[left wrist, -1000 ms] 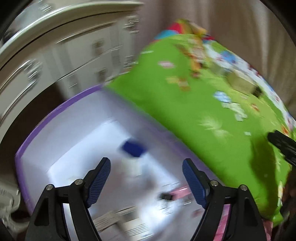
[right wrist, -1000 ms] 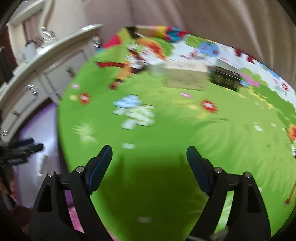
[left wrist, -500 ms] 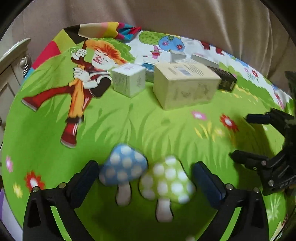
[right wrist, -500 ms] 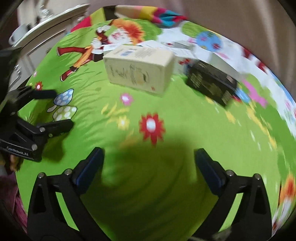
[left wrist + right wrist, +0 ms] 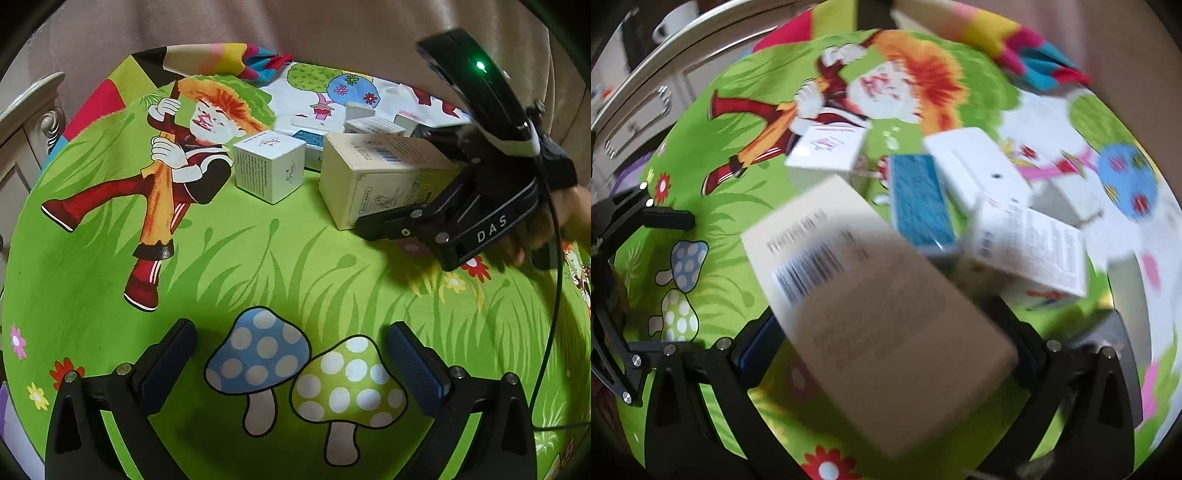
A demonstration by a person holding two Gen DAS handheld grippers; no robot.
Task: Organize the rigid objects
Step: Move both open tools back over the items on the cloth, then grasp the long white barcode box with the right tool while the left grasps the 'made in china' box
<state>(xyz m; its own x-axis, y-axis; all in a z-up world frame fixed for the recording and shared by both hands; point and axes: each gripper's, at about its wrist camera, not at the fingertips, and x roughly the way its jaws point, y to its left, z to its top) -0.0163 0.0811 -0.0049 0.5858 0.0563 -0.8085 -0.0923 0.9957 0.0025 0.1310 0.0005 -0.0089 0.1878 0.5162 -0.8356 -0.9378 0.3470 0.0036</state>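
A large beige cardboard box [image 5: 373, 177] stands on the green cartoon tablecloth [image 5: 258, 258]. It fills the right wrist view [image 5: 871, 288], blurred, between my right gripper's fingers. My right gripper [image 5: 886, 350] straddles this box with its jaws wide; in the left wrist view it [image 5: 443, 225] reaches the box from the right. Whether the pads touch the box is hidden. My left gripper [image 5: 291, 354] is open and empty, low over the printed mushrooms. A small white cube box [image 5: 269, 170] stands left of the beige box.
Behind the beige box lie a blue box [image 5: 919, 199], a white flat box [image 5: 979, 170], a printed white carton [image 5: 1030, 247] and other small boxes. A white dresser [image 5: 639, 92] stands at the far left. A beige curtain [image 5: 332, 29] hangs behind the table.
My left gripper swung from the purple bin to the table. My right gripper moved forward and now has the beige box between its fingers.
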